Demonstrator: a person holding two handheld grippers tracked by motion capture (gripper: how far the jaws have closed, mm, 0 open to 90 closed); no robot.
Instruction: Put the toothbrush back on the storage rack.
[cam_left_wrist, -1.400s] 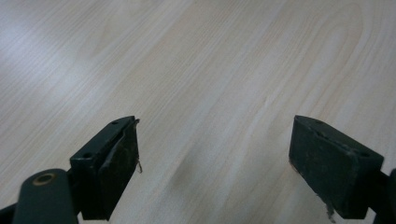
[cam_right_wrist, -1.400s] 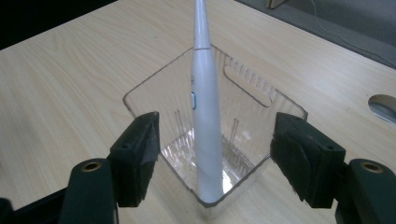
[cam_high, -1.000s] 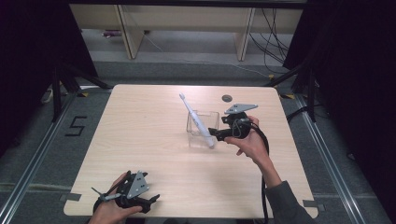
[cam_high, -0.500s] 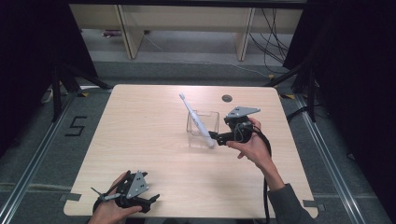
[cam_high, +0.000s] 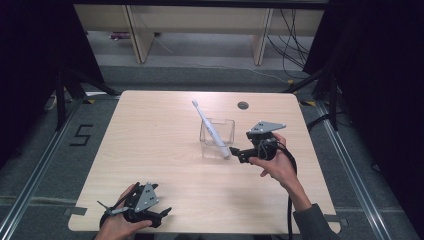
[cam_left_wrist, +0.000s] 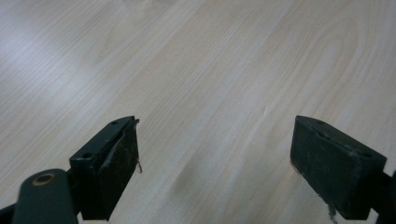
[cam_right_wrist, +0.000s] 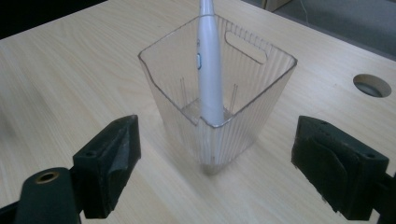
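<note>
Right gripper (cam_right_wrist: 215, 158): I note jaws just opened wide, gripping nothing; left gripper (cam_left_wrist: 215, 163) likewise apart over bare wood; white smooth toothbrush (cam_right_wrist: 208, 65) leans inside the ribbed clear plastic cup (cam_right_wrist: 224, 126) mid-table (cam_high: 150, 130).

You see a pale wooden table (cam_high: 165, 145) with a round cable hole (cam_high: 243, 105) near its far edge, and a "5" (cam_high: 82, 135) taped on the floor at its left.
</note>
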